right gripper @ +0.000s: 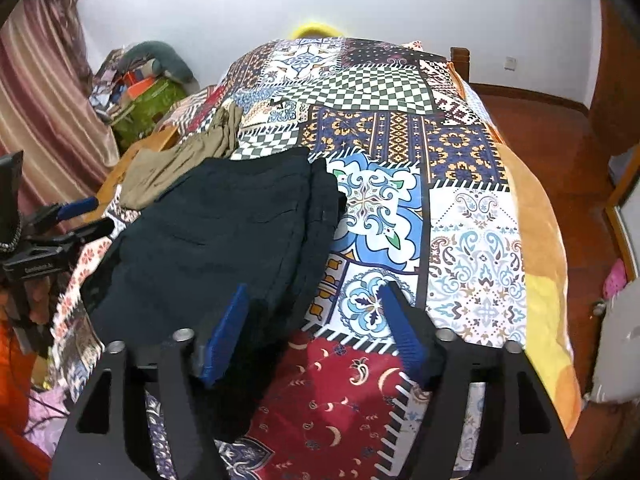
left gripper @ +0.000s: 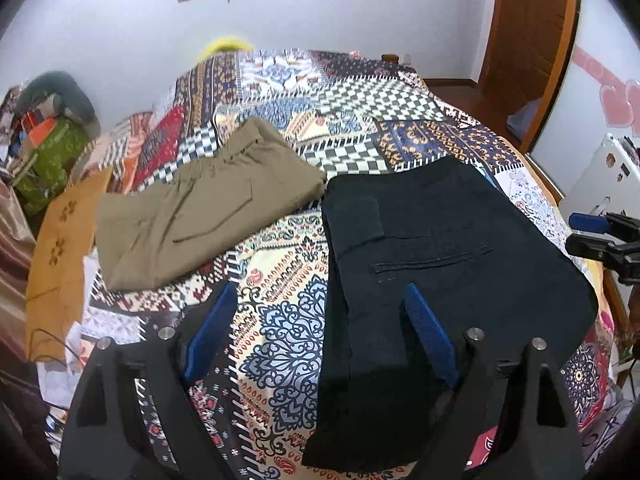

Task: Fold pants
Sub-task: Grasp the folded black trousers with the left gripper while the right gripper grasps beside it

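Lying folded on a patchwork-covered bed, the dark navy pants (left gripper: 440,248) sat near the foot of the mattress, a welt pocket seam facing up and one narrower folded layer running along their left edge. In the right wrist view the same dark navy pants (right gripper: 216,248) stretched from the near edge toward the middle of the bed, their right edge stacked in several layers.

The left tongs (left gripper: 324,332) hovered wide open above the near left edge of the pants, one blue pad (left gripper: 212,332) over the bedspread and the other over the dark cloth, gripping nothing. The right tongs (right gripper: 316,332) were likewise spread open and empty, the left blue finger (right gripper: 224,336) over the pants' near right corner and the other over the bedspread.

A second pair, the khaki pants (left gripper: 208,204), lay folded just beside the dark pair on the left, one corner nearly touching it. The patchwork bedspread (left gripper: 288,344) covered the whole bed in checks, paisley and floral blocks. An orange cushion (left gripper: 64,248) rested at the bed's left side, with a heap of bags and clothes (left gripper: 48,140) beyond it. A wooden door (left gripper: 528,40) stood at the far right, and a pink curtain (right gripper: 44,92) hung on the left wall in the right wrist view.
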Available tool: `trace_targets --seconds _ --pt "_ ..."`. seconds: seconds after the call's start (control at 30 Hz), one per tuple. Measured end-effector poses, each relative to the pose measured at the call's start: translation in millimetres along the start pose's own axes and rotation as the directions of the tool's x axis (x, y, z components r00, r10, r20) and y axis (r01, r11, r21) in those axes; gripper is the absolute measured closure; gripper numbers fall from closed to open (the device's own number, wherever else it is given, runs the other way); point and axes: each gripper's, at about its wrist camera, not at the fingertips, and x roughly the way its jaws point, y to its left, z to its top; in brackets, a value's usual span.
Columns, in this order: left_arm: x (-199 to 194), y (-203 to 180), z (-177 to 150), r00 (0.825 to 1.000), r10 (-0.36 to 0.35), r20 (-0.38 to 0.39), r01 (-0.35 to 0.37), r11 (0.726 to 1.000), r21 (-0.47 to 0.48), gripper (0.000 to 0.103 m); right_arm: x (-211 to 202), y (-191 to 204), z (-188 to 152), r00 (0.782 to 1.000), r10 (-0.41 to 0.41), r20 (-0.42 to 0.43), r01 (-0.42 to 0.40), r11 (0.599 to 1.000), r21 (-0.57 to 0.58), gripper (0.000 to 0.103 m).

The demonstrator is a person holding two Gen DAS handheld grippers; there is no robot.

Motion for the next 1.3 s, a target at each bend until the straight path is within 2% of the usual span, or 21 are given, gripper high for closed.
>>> trace_targets --seconds 0.17,0.33,0.4,0.63,0.7,0.77,0.9,1.1,1.3 --pt "25 7 -6 0.994 -0.064 -0.086 0.058 0.996 -0.067 0.016 12 3 1 0.998 0.056 -0.018 -0.055 0.998 0.027 0.030" --pt "41 14 -3 0.983 -0.144 -0.116 0.128 0.983 -0.130 0.014 37 3 -1 0.992 0.100 -0.073 -0.096 0.994 0.052 0.027" --pt "51 16 -1 0.975 -0.175 -0.138 0.153 0.976 -0.153 0.013 48 -1 0 0.989 0.119 -0.090 -0.113 0.991 0.076 0.021" --pt "75 6 12 0.946 -0.259 -0.194 0.231 0.961 -0.153 0.012 67 -10 6 0.977 0.179 -0.118 -0.165 0.979 0.123 0.017" --pt "80 4 15 0.935 -0.285 -0.209 0.258 0.955 -0.148 0.012 73 -14 8 0.968 0.217 -0.128 -0.197 0.968 0.154 0.017" --pt "88 5 16 0.917 -0.323 -0.235 0.290 0.943 -0.161 0.012 77 -16 9 0.959 0.248 -0.139 -0.222 0.959 0.178 0.015" --pt "95 12 10 0.880 -0.400 -0.256 0.352 0.911 -0.216 0.012 74 -16 5 0.955 0.257 -0.150 -0.229 0.957 0.180 0.014" --pt "81 2 1 0.874 -0.397 -0.281 0.371 0.918 -0.143 0.012 64 -11 -7 0.945 0.280 -0.172 -0.251 0.952 0.174 0.013" --pt "96 -3 11 0.857 -0.419 -0.299 0.386 0.908 -0.165 0.012 67 -2 -4 0.941 0.292 -0.170 -0.267 0.951 0.158 0.012"
